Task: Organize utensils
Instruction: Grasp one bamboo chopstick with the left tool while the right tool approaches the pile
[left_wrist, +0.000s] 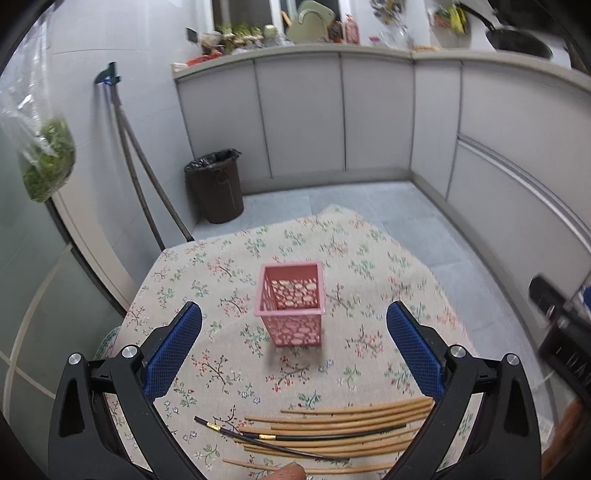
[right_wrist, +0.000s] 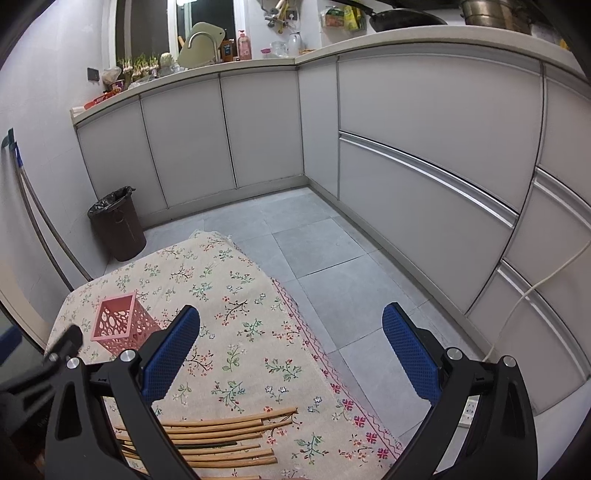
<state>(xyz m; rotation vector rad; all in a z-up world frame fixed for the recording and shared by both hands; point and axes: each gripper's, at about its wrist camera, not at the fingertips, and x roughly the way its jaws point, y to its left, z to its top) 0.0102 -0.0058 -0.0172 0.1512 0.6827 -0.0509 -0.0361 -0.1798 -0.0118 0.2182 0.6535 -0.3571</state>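
Grey kitchen cabinets and a tiled floor are seen behind a small table covered by a beige floral tablecloth (left_wrist: 229, 266). A pink perforated plastic square holder (left_wrist: 291, 308) is stood upright near the middle of the cloth and looks empty. A loose row of light wooden chopsticks (left_wrist: 343, 424) is laid flat at the near edge of the cloth, well apart from the holder; two black chopsticks with gold bands (left_wrist: 280, 439) are mixed in, crossing the wooden ones.

The left gripper (left_wrist: 293, 317) is held above the cloth, blue pads spread wide, nothing between them; the holder is framed between the fingers but not touched. The right gripper (right_wrist: 291, 325) is likewise spread wide and empty, aimed past the table's right edge toward the floor, with the chopstick ends (right_wrist: 221, 435) below it. A fingertip (left_wrist: 288, 472) is glimpsed at the bottom edge of the left view.

Step judged: the very start, no utensil yet picked. Next, one gripper would need to be lowered onto the chopstick row and closed across a thin stick, which is then tilted upright and dropped into the holder. Flat, rolling sticks are judged easy to lose from the pads.
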